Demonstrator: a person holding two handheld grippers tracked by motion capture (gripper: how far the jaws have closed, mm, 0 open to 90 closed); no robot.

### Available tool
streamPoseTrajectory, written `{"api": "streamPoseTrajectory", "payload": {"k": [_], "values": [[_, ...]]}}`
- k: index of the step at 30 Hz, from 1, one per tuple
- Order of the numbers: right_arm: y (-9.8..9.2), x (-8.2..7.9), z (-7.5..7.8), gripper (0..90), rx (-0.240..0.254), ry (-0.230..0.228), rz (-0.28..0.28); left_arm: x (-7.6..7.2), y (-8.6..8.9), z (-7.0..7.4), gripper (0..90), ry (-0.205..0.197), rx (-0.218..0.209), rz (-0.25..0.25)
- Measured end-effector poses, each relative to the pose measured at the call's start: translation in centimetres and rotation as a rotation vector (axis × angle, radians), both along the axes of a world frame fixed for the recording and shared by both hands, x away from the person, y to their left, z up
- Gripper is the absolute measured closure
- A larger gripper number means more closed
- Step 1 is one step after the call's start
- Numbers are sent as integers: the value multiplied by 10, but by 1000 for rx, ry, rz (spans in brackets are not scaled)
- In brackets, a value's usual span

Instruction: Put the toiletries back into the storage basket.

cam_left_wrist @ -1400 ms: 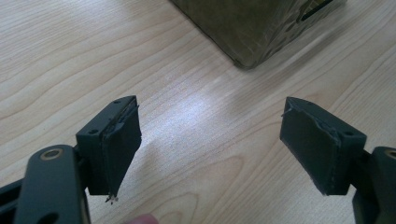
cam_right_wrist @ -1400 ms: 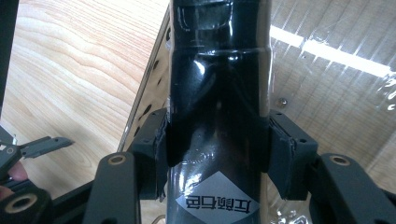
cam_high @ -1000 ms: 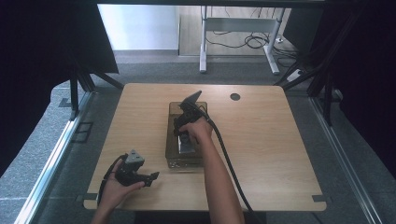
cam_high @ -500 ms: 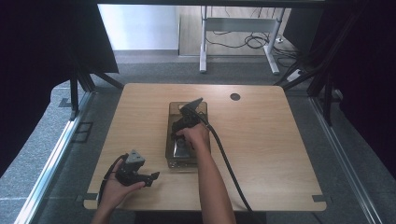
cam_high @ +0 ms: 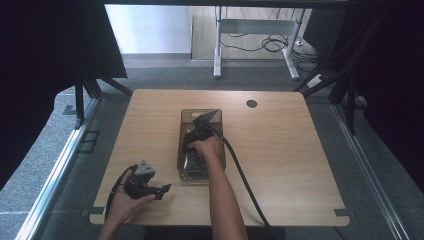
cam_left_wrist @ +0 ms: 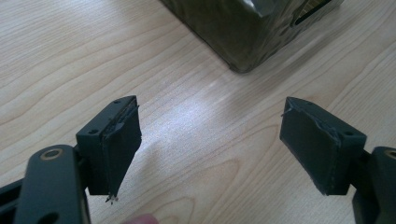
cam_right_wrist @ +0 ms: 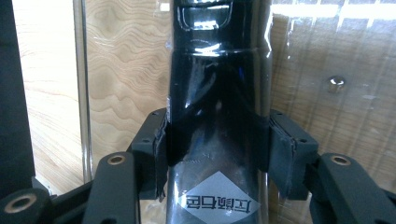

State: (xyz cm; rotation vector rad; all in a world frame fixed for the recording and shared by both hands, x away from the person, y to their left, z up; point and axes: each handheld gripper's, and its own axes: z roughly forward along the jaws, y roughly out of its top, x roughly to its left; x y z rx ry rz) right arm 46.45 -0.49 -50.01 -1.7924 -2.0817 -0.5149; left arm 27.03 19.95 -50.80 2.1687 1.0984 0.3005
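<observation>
Grey carpet surrounds the light wooden desk (cam_high: 280, 165), and beyond its far edge stands a metal frame with cables on the floor. A small dark round hole (cam_high: 251, 104) sits near the far edge of the desk, right of the middle.

Near the middle of the desk lies a smoky clear plastic bin (cam_high: 186, 117), its long side running from the far edge toward you. Your right hand (cam_high: 207, 148) reaches into it with the right claw (cam_high: 192, 152), whose cable (cam_high: 245, 180) trails back across the desk toward the near edge. In the right gripper view that claw (cam_right_wrist: 217, 140) is clamped on a glossy black bottle-like object (cam_right_wrist: 219, 84); the pads press its two sides, just above a pale diamond label with printed characters. The clear wall and floor of the bin show the wood grain behind the black object.

Your left hand (cam_high: 127, 197) rests near the near-left corner of the desk, holding the left claw (cam_high: 162, 190) low over the wood, well apart from the bin. In the left gripper view its jaws stand wide apart over bare desk, with nothing between them, and a corner of the bin (cam_left_wrist: 247, 28) lies beyond the left claw (cam_left_wrist: 210, 135).
</observation>
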Motion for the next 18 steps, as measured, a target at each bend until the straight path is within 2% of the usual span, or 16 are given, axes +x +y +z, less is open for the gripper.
{"api": "streamPoseTrajectory", "payload": {"k": [8,10,12,14,18], "values": [[2,-1,-6,447,-6,5,-22,1,0,-1,209,1,4,-1],[2,-2,-6,443,-25,1,-18,1,0,-1,209,1,3,-1],[3,-2,-5,434,-43,-1,-9,1,-1,-1,209,1,4,-4],[2,-3,-2,418,-27,-12,-15,1,-1,-1,209,2,5,-5],[0,-3,7,417,-28,-33,-11,0,-2,-1,209,6,2,-5]]}}
